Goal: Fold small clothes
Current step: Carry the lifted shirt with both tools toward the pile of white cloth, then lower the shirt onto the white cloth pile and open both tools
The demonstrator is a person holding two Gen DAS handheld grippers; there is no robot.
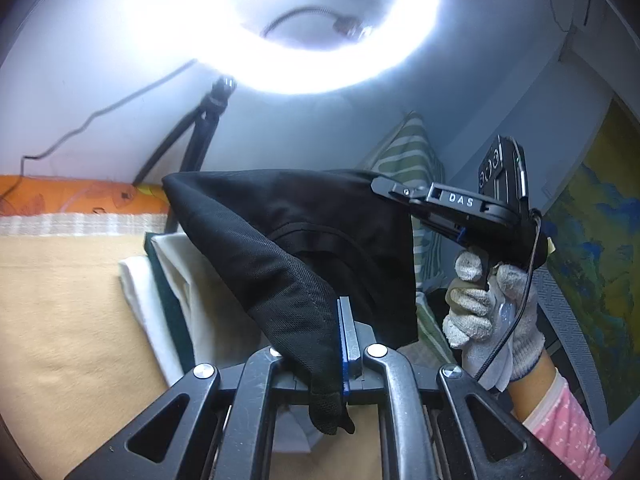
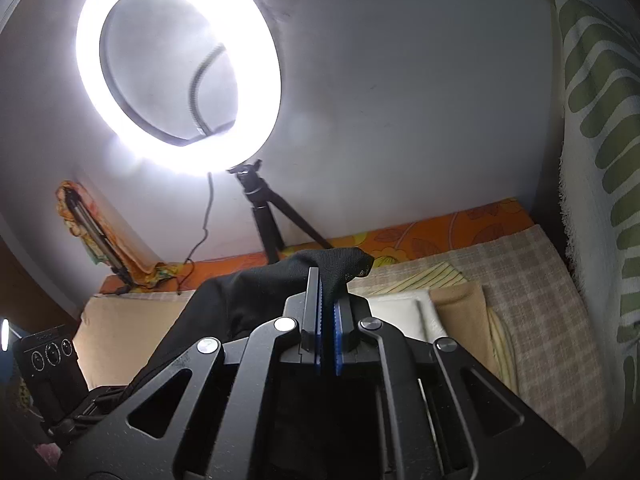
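Note:
A black mesh garment (image 1: 280,232) hangs in the air, stretched between both grippers. In the left wrist view my left gripper (image 1: 342,308) is shut on one corner of it, and the cloth drapes over the left finger and hides it. My right gripper (image 1: 380,185), held by a gloved hand (image 1: 480,300), pinches the garment's far upper corner. The right wrist view shows the right gripper (image 2: 326,286) shut on the black garment (image 2: 260,292), whose corner sticks up past the blue pads (image 2: 337,332). The left gripper's body (image 2: 44,356) shows at the lower left.
Folded white and green clothes (image 1: 160,280) lie stacked on the tan bed cover (image 1: 60,300). White and tan folded pieces (image 2: 432,312) rest on a checked cloth (image 2: 540,280). A bright ring light (image 2: 180,68) on a black tripod (image 2: 272,216) stands by the wall. A green striped cloth (image 2: 600,120) hangs at the right.

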